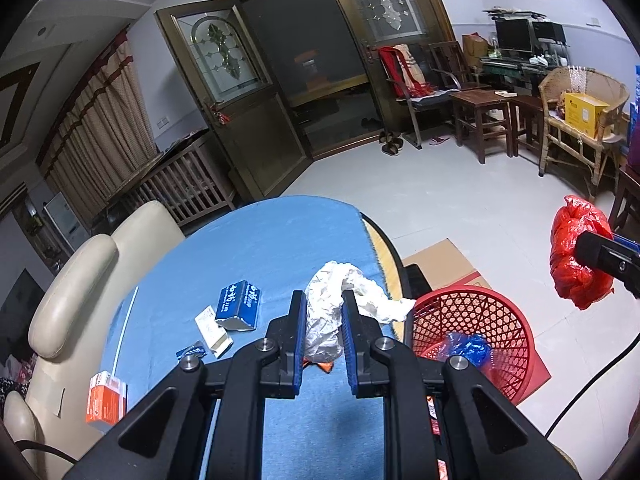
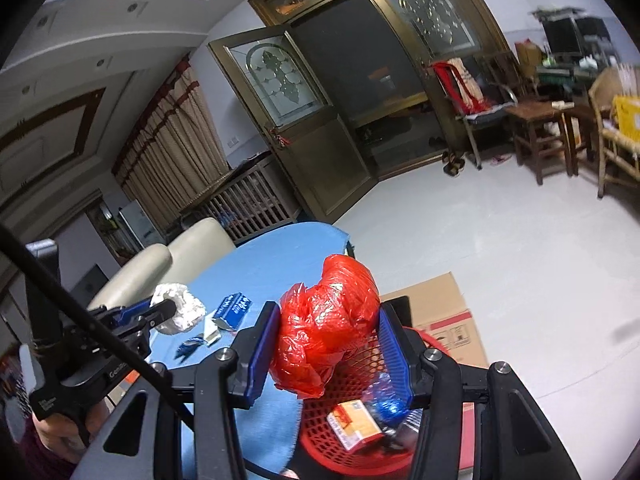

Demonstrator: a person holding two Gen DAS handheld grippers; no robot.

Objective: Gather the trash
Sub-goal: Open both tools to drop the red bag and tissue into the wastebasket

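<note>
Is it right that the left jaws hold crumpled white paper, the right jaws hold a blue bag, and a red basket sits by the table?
Not quite: the bag in the right jaws is red, not blue, as the right wrist view shows. The left jaws do hold the white paper, and the red basket sits by the table.
</note>
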